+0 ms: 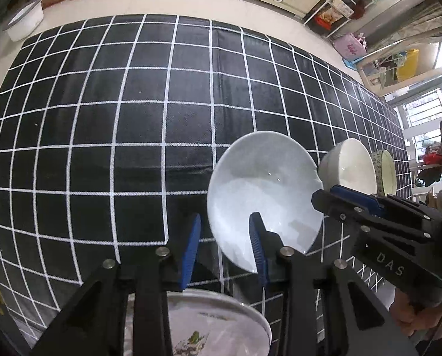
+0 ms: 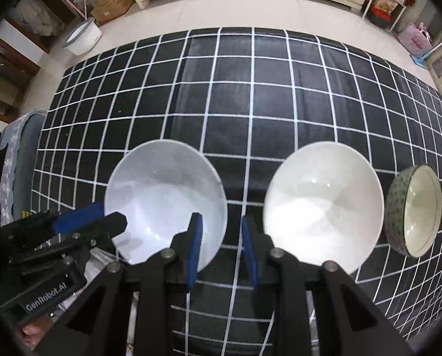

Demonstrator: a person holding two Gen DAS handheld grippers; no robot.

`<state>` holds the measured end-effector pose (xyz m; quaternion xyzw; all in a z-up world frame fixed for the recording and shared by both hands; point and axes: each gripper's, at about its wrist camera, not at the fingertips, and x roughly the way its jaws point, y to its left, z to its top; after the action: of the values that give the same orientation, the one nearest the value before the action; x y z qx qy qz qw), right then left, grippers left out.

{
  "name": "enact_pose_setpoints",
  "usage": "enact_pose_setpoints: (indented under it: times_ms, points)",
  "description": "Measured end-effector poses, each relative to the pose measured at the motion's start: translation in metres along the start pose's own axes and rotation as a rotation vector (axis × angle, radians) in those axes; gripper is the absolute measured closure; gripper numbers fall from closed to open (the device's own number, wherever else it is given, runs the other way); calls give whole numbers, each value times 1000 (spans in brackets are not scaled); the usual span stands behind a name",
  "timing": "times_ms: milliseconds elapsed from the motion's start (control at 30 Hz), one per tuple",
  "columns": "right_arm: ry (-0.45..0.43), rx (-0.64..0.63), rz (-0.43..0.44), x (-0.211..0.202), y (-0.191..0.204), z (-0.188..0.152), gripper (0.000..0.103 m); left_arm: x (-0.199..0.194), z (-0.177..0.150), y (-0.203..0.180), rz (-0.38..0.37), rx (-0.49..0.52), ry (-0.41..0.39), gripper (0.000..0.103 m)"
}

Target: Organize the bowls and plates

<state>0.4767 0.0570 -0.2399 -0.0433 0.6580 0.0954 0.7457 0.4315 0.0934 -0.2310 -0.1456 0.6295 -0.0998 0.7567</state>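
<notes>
Black checked cloth [image 2: 250, 103] is lying bare across the far half of the table. Both grippers are hovering with jaws spread, gripping nothing: the left gripper [image 1: 225, 237] at the pale bowl's [image 2: 164, 195] near-left rim, the right gripper [image 2: 222, 243] between it and the white bowl [image 2: 321, 204]. A patterned bowl [image 2: 413, 210] is sitting far right, and a plate [image 1: 221, 326] at the near edge.

Left wrist view: looks steeply down and forward along its own fingers [image 1: 194, 246] onto the checked desk [image 1: 102, 136], close above it, far edge and room shelving at top. Right wrist view: looks almost straight down from similar closeness. Shared ground: the pale blue bowl [image 1: 262, 190] [image 2: 164, 195], white bowl [image 1: 348, 166] [image 2: 321, 204], patterned bowl [image 1: 385, 172] [image 2: 413, 210]. Each view catches the other gripper at its edge.
</notes>
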Motion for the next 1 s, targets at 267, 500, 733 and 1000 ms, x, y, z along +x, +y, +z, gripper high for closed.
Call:
enact_pose_setpoints:
  times_ms: [267, 500, 733, 1000]
  points:
    - [19, 11, -24, 18, 0, 0, 81, 7, -4, -4, 62, 23, -13, 86]
    - [12, 13, -22, 20, 1, -14, 92, 5, -16, -2, 76, 31, -8, 92]
    - [24, 34, -30, 15, -11, -41, 92, 6, -33, -11, 63, 55, 14, 94]
    - [36, 68, -33, 5, -43, -99, 92, 10, -64, -42, 76, 129, 41, 94]
